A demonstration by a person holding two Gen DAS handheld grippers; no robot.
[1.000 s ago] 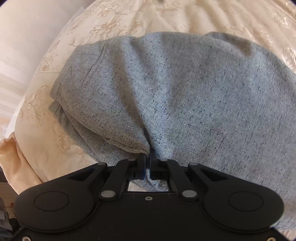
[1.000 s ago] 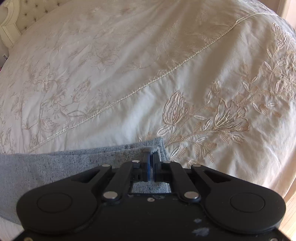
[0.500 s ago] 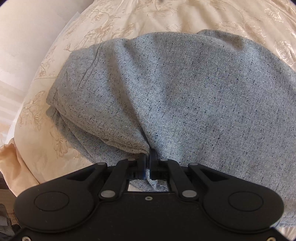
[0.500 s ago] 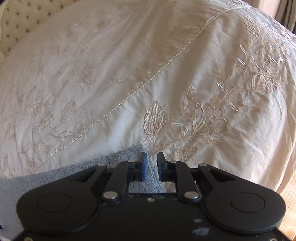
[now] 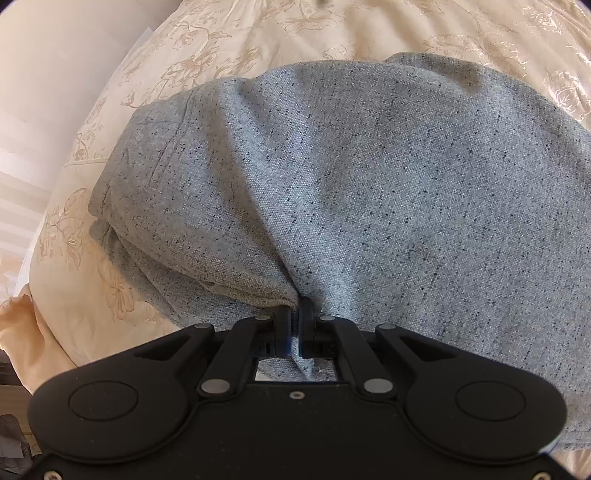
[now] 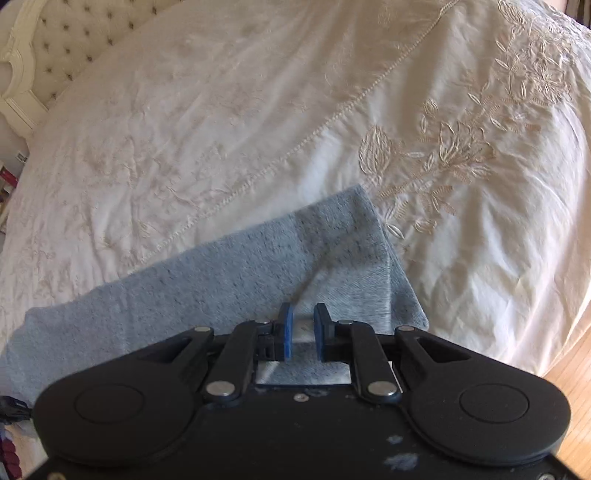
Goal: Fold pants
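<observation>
Grey speckled pants (image 5: 369,184) lie folded over on a cream embroidered bedspread (image 5: 258,33). In the left wrist view my left gripper (image 5: 294,314) is shut on a pinch of the pants' near edge, and the cloth puckers into the pads. In the right wrist view a leg end of the pants (image 6: 295,258) lies flat on the bedspread (image 6: 221,110). My right gripper (image 6: 303,317) hovers over that leg end with its jaws apart and nothing pressed between the blue pads; the cloth lies below them.
A tufted headboard (image 6: 55,48) stands at the far left in the right wrist view. Wooden floor (image 6: 572,387) shows past the bed's right edge. In the left wrist view the bed's left edge drops to a pale floor (image 5: 37,110).
My right gripper opened, let go of the pants' leg end and drew back, so more of the leg shows ahead of it. The left gripper stayed shut on the cloth.
</observation>
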